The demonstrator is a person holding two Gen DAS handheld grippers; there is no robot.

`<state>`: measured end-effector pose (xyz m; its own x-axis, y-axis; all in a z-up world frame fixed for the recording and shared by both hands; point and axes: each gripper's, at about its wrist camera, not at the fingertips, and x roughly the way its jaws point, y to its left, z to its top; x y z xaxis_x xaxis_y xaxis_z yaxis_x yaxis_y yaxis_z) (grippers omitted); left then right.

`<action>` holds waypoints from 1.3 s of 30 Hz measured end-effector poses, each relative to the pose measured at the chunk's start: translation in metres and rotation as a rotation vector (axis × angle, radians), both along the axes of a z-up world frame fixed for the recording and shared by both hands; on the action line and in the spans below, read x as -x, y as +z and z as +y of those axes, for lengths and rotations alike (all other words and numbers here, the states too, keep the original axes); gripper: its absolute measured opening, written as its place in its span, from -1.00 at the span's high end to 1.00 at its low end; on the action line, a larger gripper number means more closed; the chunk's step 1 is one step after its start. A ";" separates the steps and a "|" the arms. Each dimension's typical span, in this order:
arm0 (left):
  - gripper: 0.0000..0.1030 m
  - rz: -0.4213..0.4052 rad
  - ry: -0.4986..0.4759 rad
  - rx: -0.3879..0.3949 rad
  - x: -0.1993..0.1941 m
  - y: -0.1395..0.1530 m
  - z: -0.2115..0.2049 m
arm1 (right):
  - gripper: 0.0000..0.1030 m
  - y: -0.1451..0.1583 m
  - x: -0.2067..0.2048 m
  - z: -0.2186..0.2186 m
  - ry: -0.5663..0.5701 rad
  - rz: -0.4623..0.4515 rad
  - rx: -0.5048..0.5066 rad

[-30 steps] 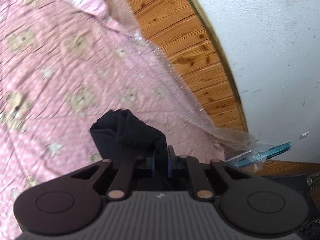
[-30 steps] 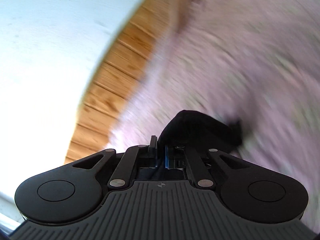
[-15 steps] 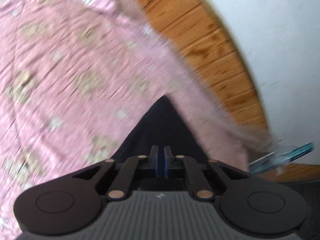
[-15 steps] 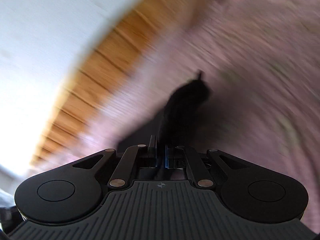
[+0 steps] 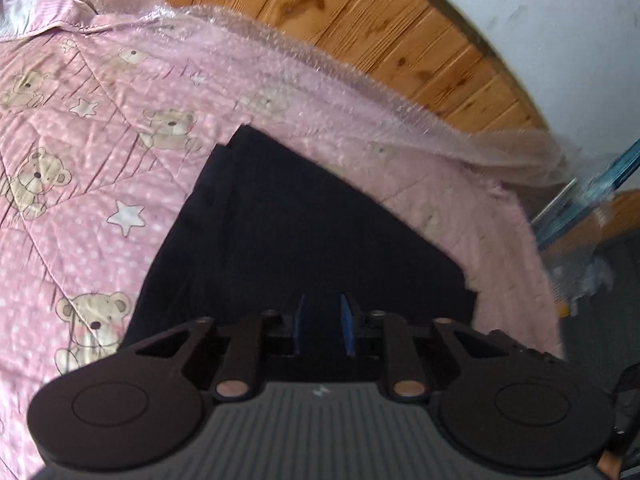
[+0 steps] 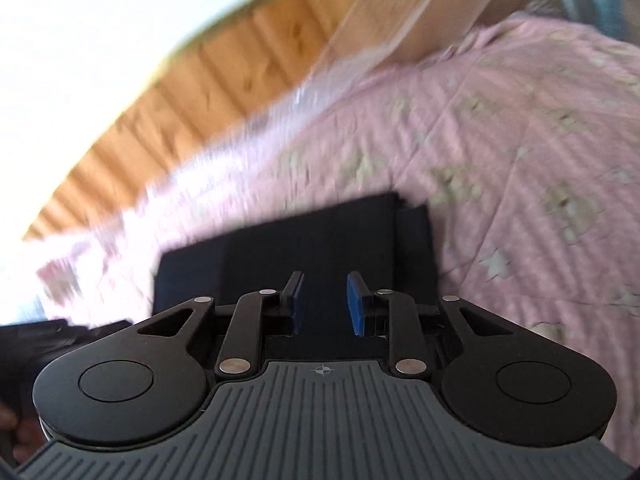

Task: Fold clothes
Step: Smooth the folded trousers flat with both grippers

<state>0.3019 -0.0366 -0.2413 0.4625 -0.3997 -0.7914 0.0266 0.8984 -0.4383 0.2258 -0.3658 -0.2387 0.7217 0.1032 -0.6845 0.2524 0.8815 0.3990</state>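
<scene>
A dark navy garment (image 5: 304, 232) lies folded flat on the pink teddy-bear quilt (image 5: 80, 184). It also shows in the right wrist view (image 6: 320, 236) as a flat dark rectangle on the quilt (image 6: 520, 168). My left gripper (image 5: 323, 324) is open, just above the garment's near edge, with nothing between its blue pads. My right gripper (image 6: 325, 302) is open too, over the garment's near side, holding nothing. The right wrist view is blurred by motion.
A wooden panel wall (image 5: 380, 24) runs behind the bed under a white wall. Clear bubble wrap (image 5: 360, 80) lies along the quilt's far edge. A blue-edged object (image 5: 592, 192) and clutter sit at the right past the bed's edge.
Both grippers were shut on the dark garment and carried it bunched up. Now both have opened and let go, and the garment lies flat on the quilt.
</scene>
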 end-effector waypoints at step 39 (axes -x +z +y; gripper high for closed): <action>-0.26 0.016 -0.073 -0.434 -0.007 0.016 -0.050 | -0.38 -0.008 0.001 0.033 0.206 0.148 0.250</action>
